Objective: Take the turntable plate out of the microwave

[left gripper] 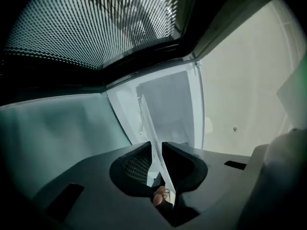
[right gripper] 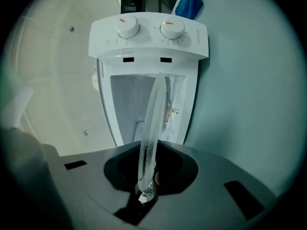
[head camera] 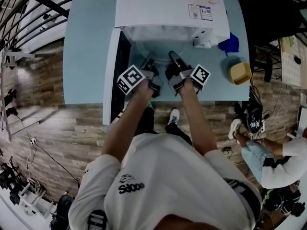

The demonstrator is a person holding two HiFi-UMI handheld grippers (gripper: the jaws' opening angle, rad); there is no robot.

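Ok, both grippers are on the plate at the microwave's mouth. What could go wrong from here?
1. The left gripper and right gripper each pinch only the thin rim of the clear turntable plate. Uneven pulling could let it slip and perhaps break.
2. The door stands open close beside the left gripper, so a sideways drift might knock it.
3. Tilting the plate could catch it on the microwave opening.

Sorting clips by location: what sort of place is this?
Probably a lab or recording workspace, not a home kitchen: the microwave sits on a blue table, loose cables trail across the floor, and metal racks stand alongside.
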